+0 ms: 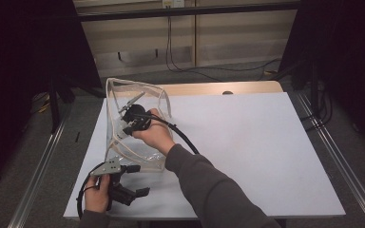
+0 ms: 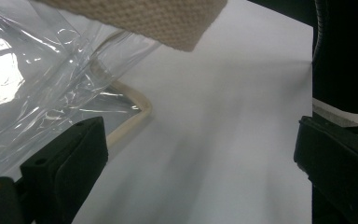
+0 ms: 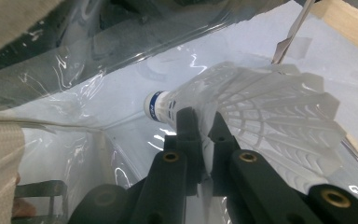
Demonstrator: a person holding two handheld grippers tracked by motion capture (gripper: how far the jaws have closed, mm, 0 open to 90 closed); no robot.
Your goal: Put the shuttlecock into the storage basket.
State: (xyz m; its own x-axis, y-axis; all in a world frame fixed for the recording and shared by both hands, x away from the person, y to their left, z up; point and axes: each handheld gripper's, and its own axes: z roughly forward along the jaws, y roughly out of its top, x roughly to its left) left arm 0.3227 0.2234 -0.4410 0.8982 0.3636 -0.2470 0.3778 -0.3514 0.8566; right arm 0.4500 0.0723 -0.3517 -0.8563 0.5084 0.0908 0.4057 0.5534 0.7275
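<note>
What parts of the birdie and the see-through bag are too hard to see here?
- Shuttlecock: in the high view, hidden by the right gripper and the glare on the clear bag.
- Shuttlecock's skirt: in the right gripper view, partly covered by the jaws pinching it.
- Bag: in the left gripper view, cut off by the top and left edges.

- A clear plastic bag (image 1: 135, 126) with cream edging stands open at the centre left of the frame, on a white counter (image 1: 247, 152).
- The right gripper (image 1: 135, 118) reaches inside the bag, the hand (image 1: 154, 135) behind it at the bag's mouth.
- The left gripper (image 1: 123, 183) rests at the lower left, just beside the bag's near edge; its jaws stand apart.
- A black cable (image 1: 183, 137) trails from the right gripper.
</note>
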